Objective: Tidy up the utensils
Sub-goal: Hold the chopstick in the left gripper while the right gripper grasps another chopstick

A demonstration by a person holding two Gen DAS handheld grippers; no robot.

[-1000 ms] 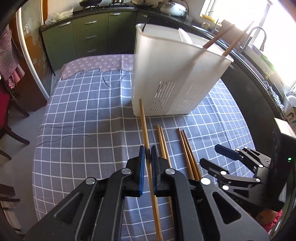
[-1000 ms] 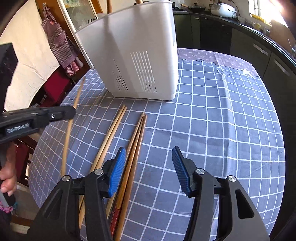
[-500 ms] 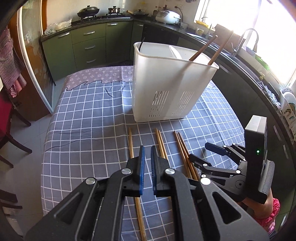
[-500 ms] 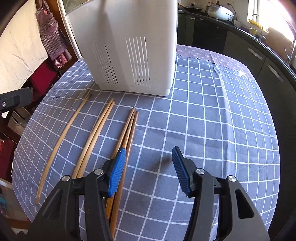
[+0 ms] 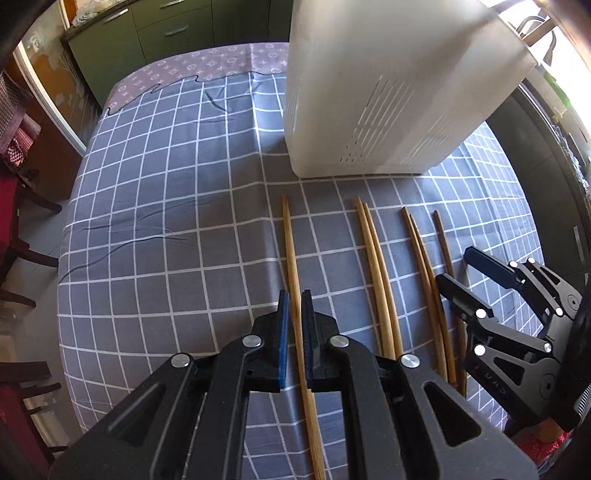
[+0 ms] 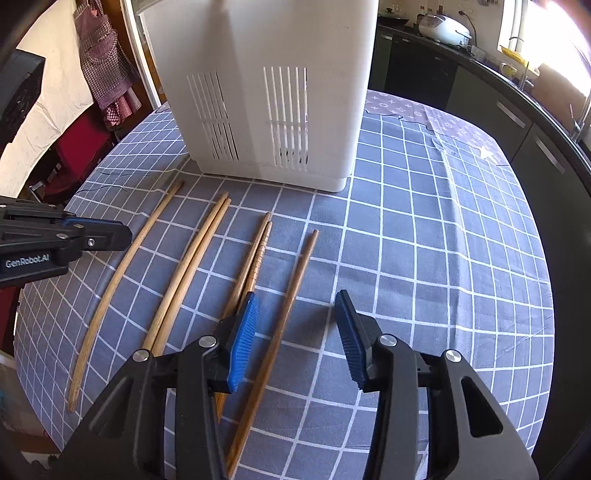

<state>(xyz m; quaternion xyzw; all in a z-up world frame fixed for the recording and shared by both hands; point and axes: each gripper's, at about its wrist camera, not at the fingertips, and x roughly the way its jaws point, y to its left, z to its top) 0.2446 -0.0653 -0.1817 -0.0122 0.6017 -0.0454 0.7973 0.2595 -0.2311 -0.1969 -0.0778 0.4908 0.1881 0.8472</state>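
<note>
A tall white utensil holder (image 5: 388,92) (image 6: 266,92) stands on the checked cloth. In front of it lie a single pale chopstick (image 5: 290,251) (image 6: 122,266), a pale pair (image 5: 373,251) (image 6: 192,258), a brown pair (image 5: 421,251) (image 6: 255,254) and one dark chopstick (image 5: 443,240) (image 6: 299,266). My left gripper (image 5: 293,295) (image 6: 122,234) is shut, low over the single pale chopstick, which lies flat and shows through the slit between its pads. My right gripper (image 6: 297,295) (image 5: 453,265) has its jaws closing around the dark chopstick, with the pads clear of it.
The grey-blue checked cloth (image 5: 166,203) covers a rounded table whose edges drop off left and right. Green cabinets (image 5: 166,33) stand behind it, a red chair (image 5: 14,206) to the left, and a dark counter (image 6: 535,129) with a rice cooker (image 6: 443,27) to the right.
The pale chopstick that my left gripper held up a second ago now lies on the cloth, and that gripper has come down over it. The right jaws have narrowed; the dark chopstick lies apart from the brown pair.
</note>
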